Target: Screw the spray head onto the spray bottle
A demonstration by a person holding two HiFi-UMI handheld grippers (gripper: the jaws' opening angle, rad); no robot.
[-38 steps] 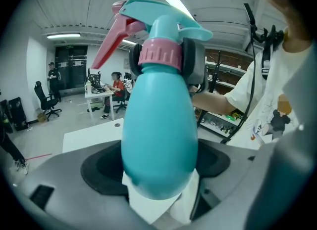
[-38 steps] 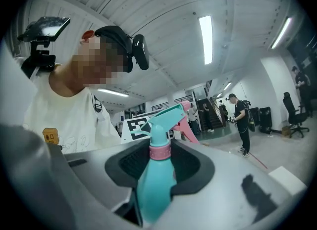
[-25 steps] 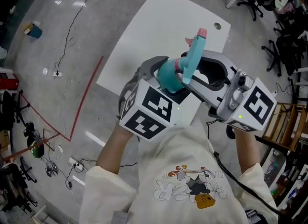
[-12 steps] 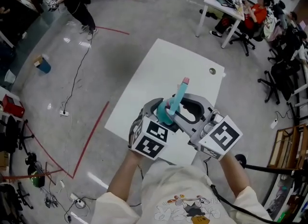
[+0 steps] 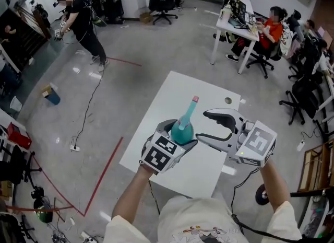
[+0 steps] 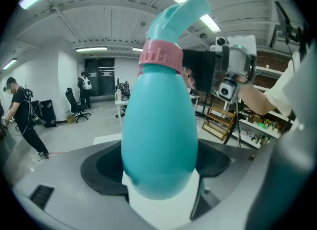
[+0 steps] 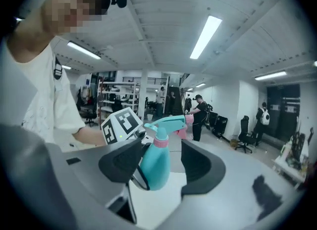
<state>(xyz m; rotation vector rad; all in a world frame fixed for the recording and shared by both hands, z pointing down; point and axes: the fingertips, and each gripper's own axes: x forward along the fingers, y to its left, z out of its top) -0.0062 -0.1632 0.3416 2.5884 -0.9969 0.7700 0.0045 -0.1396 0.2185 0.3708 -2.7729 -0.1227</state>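
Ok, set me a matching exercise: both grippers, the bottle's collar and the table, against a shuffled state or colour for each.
Things:
1. left gripper
2. right gripper
3. collar
4. table

States or colours:
A. white
B. pink
C. open, holding nothing
D. shut on the spray bottle

Pairs: 1-D, 2-C, 3-B, 4-A.

The right gripper's jaws have just been opening. In the head view it sits off to the side of the bottle, with nothing between its jaws.
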